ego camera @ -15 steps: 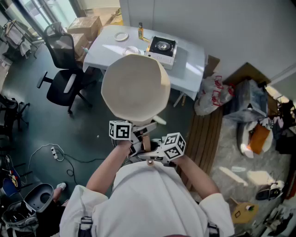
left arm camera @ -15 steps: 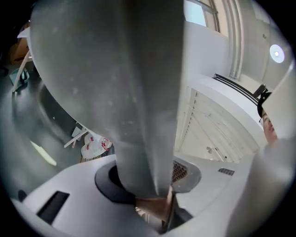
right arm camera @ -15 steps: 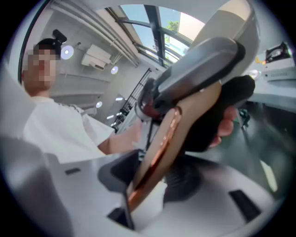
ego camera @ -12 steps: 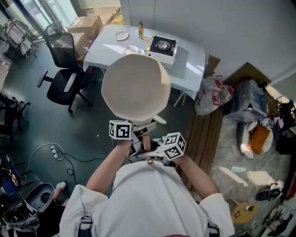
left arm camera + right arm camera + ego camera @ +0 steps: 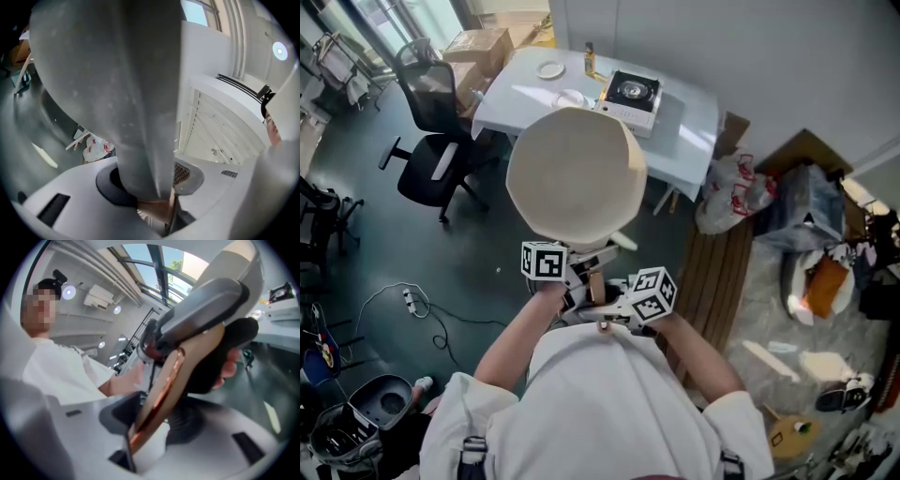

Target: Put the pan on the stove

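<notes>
**PAN HELD IN THE AIR, SHORT OF THE STOVE**

The person is holding the pan (image 5: pixel 575 173) off the floor with both grippers, well apart from the stove (image 5: pixel 628 94). In the head view the pan is sitting below the stove, on the person's side of it, and is tilting so that its pale underside is facing the head camera. The stove is standing on a white table (image 5: pixel 689 117), with a small plate (image 5: pixel 550 69) and a bottle (image 5: pixel 589 59) to the left of the stove on that same table.

The left gripper (image 5: pixel 579 275) and the right gripper (image 5: pixel 607 305) are meeting just beside each other at the pan's end farthest from the stove.

In the left gripper view, the fingers (image 5: pixel 61 187) are closing tight on the copper-toned handle (image 5: pixel 157 210). The grey pan body is rising straight up from between them and filling the middle of the view.

In the right gripper view, the fingers (image 5: pixel 225 437) are clamping the same handle (image 5: pixel 171 380). The handle is running up and away from the jaws at a slant toward the left gripper, which a hand (image 5: pixel 229 369) is gripping.

An office chair (image 5: pixel 431 141) is standing well to the left of the stove.
</notes>
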{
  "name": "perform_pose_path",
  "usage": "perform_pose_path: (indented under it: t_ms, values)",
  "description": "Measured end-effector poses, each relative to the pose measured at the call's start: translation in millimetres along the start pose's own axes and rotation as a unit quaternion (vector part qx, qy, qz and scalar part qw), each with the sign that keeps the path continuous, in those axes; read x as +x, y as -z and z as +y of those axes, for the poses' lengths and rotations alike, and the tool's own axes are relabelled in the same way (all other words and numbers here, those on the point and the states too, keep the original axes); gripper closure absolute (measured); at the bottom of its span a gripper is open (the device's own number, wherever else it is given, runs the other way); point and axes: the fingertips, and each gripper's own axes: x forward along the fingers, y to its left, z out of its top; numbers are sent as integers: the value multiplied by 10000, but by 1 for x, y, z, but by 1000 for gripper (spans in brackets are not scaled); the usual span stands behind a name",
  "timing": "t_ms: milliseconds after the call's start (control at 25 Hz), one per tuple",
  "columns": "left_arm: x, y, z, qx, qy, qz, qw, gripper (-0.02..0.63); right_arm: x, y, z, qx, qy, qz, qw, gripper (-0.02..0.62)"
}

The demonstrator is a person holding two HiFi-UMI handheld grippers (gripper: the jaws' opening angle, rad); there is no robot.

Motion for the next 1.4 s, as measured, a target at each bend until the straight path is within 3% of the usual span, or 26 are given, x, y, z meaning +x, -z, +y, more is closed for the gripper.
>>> perform_pose_path:
  t_ms: [720, 1400]
  values:
    - [38, 9, -5, -76, -69, -280, 9996, 425, -44, 16, -1, -47, -160, 171, 9997, 419]
    - [56, -42, 24, 11, 16, -22, 10000, 423, -49, -29, -48, 7, 25, 1, 10000, 419]
